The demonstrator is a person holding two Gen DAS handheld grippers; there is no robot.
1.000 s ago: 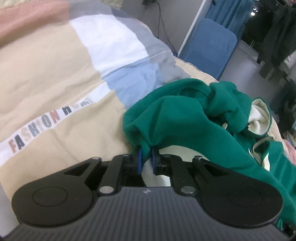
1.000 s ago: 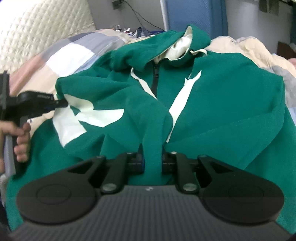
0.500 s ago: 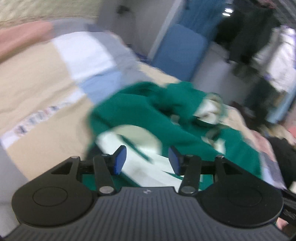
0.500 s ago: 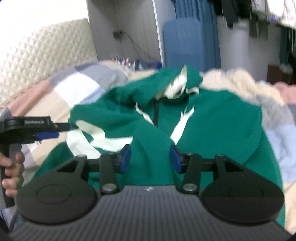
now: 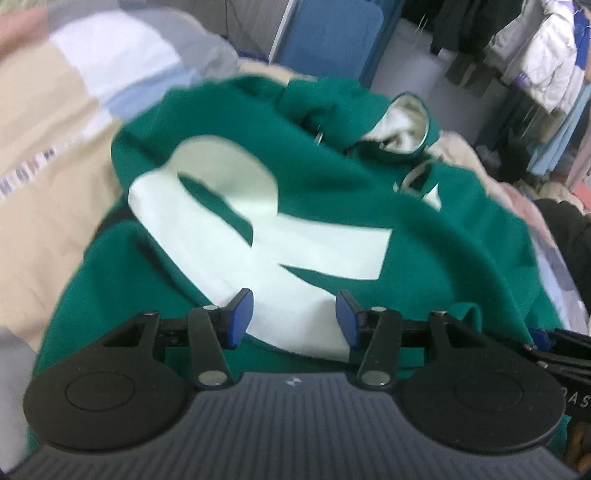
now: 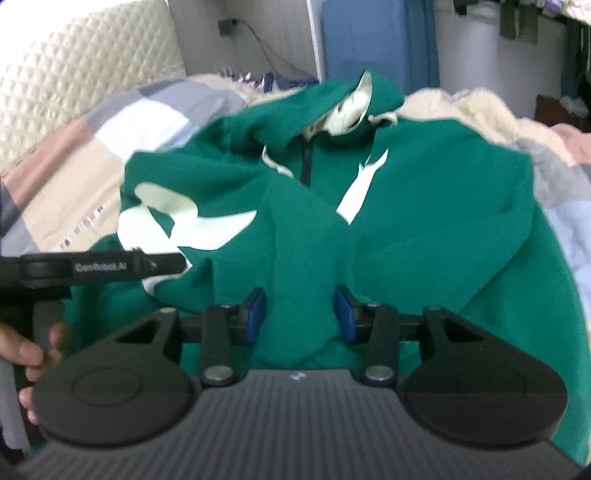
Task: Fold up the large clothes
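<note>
A green hoodie point(image 5: 424, 236) with a large white graphic point(image 5: 229, 221) lies spread on the bed, hood point(image 6: 354, 99) at the far end, one sleeve folded across the chest. My left gripper point(image 5: 293, 319) hovers open over the white graphic with nothing pinched. From the right wrist view it reaches in from the left point(image 6: 179, 263), held by a hand point(image 6: 26, 350). My right gripper point(image 6: 300, 314) is over the lower front, jaws closing, with a raised ridge of green fabric point(image 6: 303, 258) between the pads. Its fingers point(image 5: 554, 347) show at the right edge of the left view.
The patchwork bedspread point(image 5: 55, 147) lies left of the hoodie, a quilted headboard point(image 6: 74, 74) behind it. Cream blankets point(image 6: 480, 110) are heaped at the far right. A blue panel point(image 5: 332, 33) and hanging clothes point(image 5: 535, 55) stand beyond the bed.
Both grippers let go of the green fabric and opened. The left one swung right, over the hoodie's white graphic. The right one drew back a little from the fold.
</note>
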